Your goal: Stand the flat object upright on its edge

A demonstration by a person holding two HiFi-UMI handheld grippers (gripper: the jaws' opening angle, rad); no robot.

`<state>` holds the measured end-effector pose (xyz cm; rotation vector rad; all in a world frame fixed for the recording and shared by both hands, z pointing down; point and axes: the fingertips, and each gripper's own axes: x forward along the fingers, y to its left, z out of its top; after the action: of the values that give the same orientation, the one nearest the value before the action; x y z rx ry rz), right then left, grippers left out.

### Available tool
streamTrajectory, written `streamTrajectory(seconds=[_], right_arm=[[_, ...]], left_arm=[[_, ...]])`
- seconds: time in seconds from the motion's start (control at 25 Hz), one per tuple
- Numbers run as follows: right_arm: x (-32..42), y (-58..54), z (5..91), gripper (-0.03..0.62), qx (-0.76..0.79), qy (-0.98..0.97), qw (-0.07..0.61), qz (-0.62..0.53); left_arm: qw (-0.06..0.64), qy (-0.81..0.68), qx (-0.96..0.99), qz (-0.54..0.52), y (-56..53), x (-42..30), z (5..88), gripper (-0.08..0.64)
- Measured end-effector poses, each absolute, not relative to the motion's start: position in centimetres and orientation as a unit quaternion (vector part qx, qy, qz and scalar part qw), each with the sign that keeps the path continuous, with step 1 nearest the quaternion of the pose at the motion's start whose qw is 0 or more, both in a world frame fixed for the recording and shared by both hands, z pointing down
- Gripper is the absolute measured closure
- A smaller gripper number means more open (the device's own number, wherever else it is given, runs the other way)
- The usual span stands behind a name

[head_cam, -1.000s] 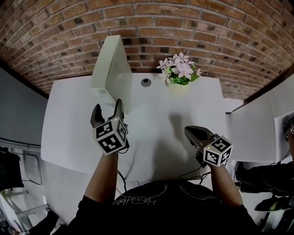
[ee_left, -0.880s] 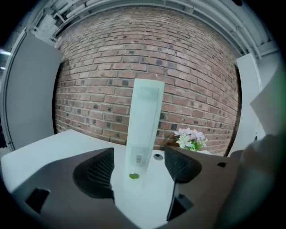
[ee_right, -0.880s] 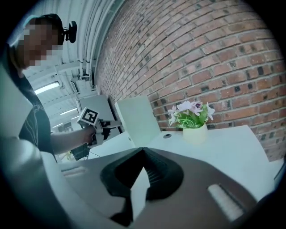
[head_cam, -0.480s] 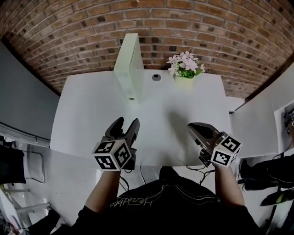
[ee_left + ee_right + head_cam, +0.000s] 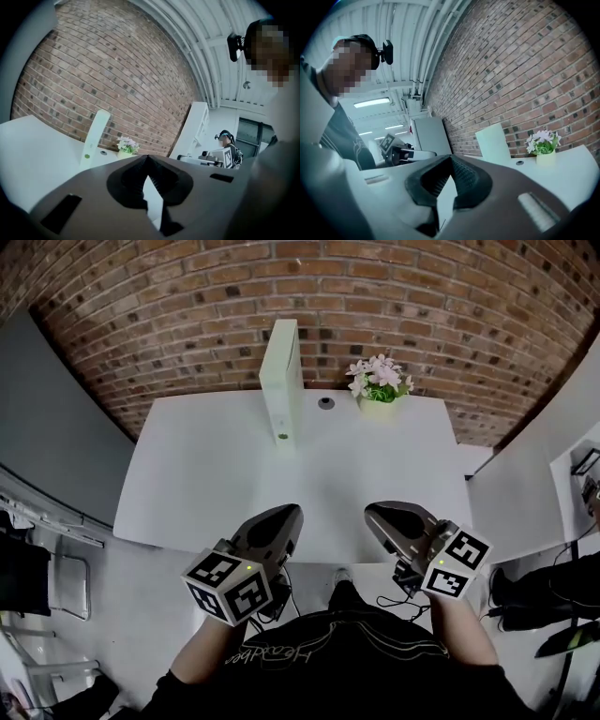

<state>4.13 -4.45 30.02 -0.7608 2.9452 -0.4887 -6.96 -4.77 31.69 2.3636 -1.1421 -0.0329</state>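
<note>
The left gripper [image 5: 284, 517] has just closed its jaws, tips together with nothing between them. The right gripper [image 5: 379, 516] is pinched together too, also empty. Both hang over the near edge of the white table [image 5: 197, 474]. The pale green flat rectangular panel [image 5: 282, 381] stands upright on its edge at the far edge, near a small pot of pink-and-white flowers [image 5: 379, 390].

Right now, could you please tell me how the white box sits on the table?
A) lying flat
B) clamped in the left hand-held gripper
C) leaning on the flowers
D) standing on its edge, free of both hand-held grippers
D: the box stands on its edge on the table, apart from the flowers, while the left hand-held gripper and the right hand-held gripper are shut and empty at the near edge.
</note>
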Motion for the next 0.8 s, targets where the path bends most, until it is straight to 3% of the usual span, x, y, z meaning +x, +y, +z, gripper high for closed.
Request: streamTrajectory(seconds=[0.4, 0.8], right_arm=[[2.3, 0.5, 28.0, 0.586, -0.22, 0.963, 0.045, -0.151], [1.6, 2.2, 28.4, 0.587, -0.222, 0.966, 0.027, -0.134]], left_arm=[[0.18, -0.396, 0.9, 0.025, -0.3, -6.6, 30.2, 0.558], [0.18, -0.399, 0.898, 0.039, 1.0, -6.9, 30.9, 0.558]])
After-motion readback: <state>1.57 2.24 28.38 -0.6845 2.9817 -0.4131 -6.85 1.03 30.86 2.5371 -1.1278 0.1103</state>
